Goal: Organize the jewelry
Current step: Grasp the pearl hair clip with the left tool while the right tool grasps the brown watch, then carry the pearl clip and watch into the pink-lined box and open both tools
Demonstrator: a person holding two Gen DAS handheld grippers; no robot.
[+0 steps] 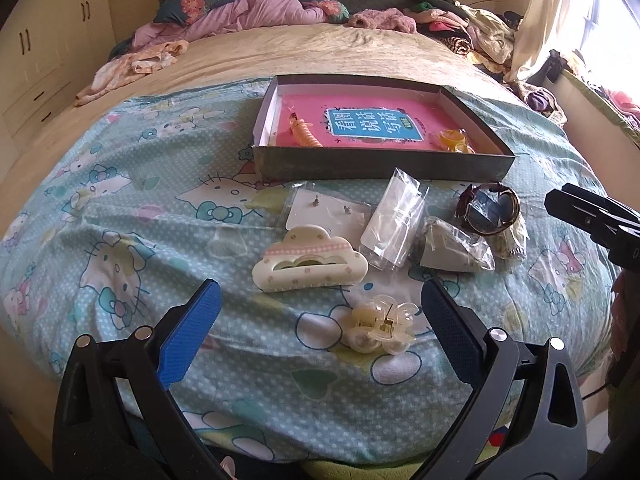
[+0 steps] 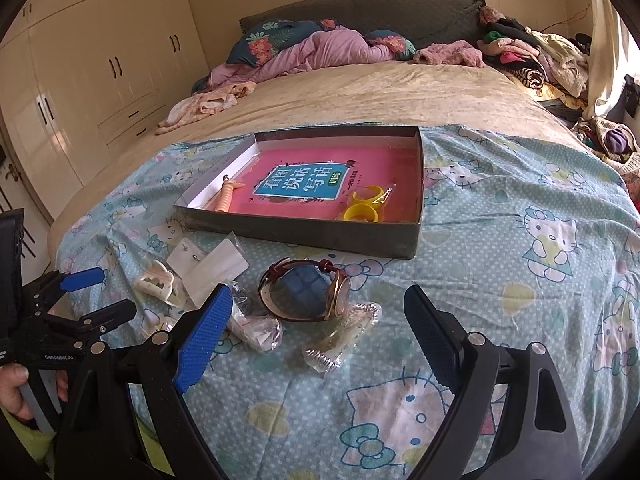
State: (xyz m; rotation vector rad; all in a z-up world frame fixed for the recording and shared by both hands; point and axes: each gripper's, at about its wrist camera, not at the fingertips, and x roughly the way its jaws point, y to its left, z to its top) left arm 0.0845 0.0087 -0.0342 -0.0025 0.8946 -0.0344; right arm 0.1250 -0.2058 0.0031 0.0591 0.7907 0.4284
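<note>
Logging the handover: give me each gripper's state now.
Left gripper: open, holding nothing, over the small clear hair clip.
Right gripper: open, holding nothing, near the watch.

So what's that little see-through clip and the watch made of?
The small claw hair clip looks like clear, glossy plastic: light passes through it, with a small metal spring. The wristwatch seems to have a shiny gold-toned metal case and a dark red, leather-like strap.

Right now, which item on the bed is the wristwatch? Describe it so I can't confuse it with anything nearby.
Find the shallow box holding a pink book on the cartoon-cat quilt. Just in front of its near wall lies the wristwatch. Unlike the clear plastic packets beside it, it has a dark red strap looped around a blue cushion.
</note>
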